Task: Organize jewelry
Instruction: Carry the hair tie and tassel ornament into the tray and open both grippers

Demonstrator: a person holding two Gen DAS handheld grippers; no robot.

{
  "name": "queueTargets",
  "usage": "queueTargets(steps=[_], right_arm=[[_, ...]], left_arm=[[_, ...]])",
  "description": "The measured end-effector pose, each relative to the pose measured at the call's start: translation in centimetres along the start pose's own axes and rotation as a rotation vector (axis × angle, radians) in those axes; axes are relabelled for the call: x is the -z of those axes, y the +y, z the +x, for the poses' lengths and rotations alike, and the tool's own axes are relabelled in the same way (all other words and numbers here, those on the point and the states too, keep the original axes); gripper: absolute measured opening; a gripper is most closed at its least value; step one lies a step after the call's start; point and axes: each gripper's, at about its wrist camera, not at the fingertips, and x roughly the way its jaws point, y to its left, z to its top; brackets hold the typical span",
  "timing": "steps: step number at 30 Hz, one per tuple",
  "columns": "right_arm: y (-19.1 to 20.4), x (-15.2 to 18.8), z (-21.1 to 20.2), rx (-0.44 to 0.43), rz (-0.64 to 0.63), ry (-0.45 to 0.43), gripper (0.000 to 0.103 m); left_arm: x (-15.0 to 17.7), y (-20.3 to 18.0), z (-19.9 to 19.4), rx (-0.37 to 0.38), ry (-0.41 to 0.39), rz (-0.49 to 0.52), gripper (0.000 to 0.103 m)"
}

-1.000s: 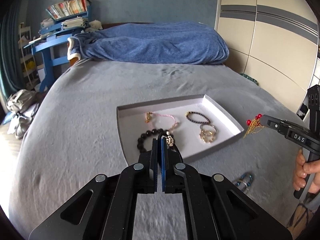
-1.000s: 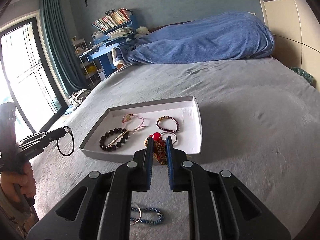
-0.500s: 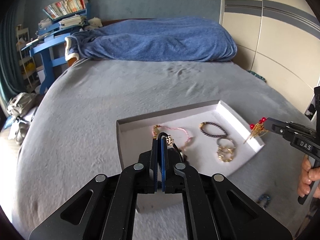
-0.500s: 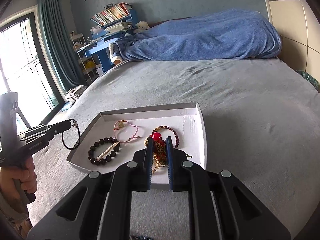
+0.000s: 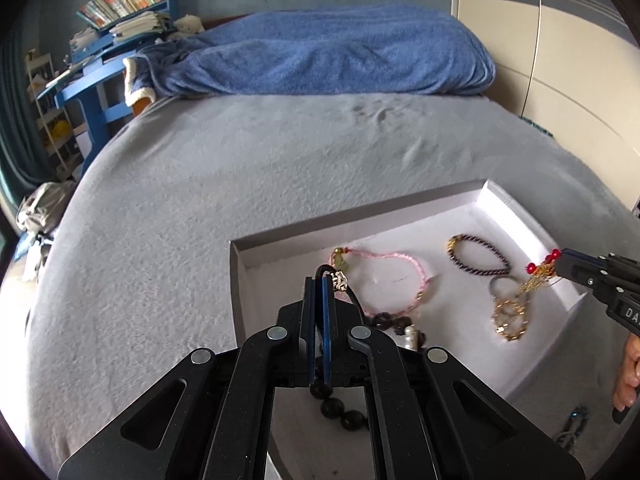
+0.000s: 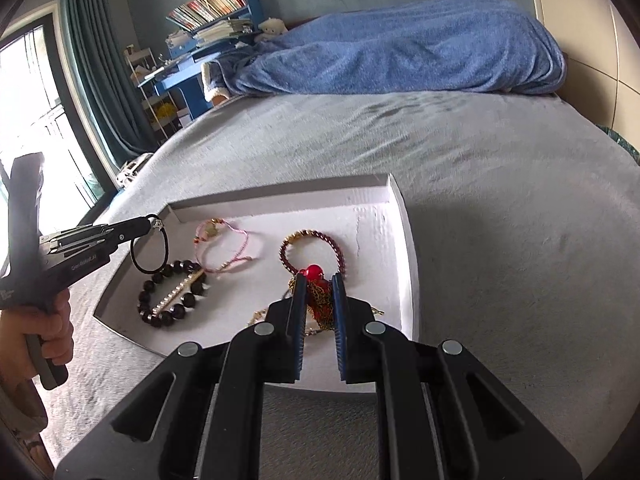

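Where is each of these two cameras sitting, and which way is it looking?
Left wrist: rides the left claw, looking forward and down at the white tray on the bed; a few fingers show at the right edge.
Right wrist: rides the right claw, looking at the same tray; the left hand shows.
Shared: tray, black bead bracelet, blue blanket, and each other's claw.

tray (image 5: 256,256) on bed (image 5: 240,168), bracelets (image 5: 478,254) in tray
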Motion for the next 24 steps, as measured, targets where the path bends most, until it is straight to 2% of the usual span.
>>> queueTargets(steps=[13,15,16,18,19,21,22,24], right_arm=[[-0.4,1.3,1.6,0.020,-0.015,0.037,0.012],[-0.5,1.4,1.6,0.026,-0.016,0.043,0.012],[-0.5,1.4,1.6,0.029,-0.017,0.042,0.012],[-0.4,1.5,1.5,0.031,-0.019,0.043,0.015],[-0.3,1.6,1.3,0.035,-0.023,0.039,0.015],[-0.1,1.8,1.0,0.037,-0.030,0.034,0.027],[0.0,1.8,0.9,0.038,-0.033,0.031,0.030],[0.3,2.0,0.5,0.040,-0.050,0.022,0.039]], left_arm=[[1.6,-0.3,2.1,-0.004,0.059,-0.013,0.003],[1.7,-0.5,2.2,-0.007,0.063,-0.008,0.010],[1.8,-0.6,2.0,-0.016,0.058,-0.004,0.021],[2.0,-0.6,1.5,-0.033,0.041,-0.002,0.035],[1.9,-0.7,1.3,-0.029,0.034,-0.004,0.037],[2.1,-0.7,0.8,-0.026,0.024,-0.006,0.042],[2.2,-0.8,0.5,-0.029,0.017,-0.006,0.049],[2.4,-0.8,-0.1,-0.024,0.003,-0.006,0.053]])
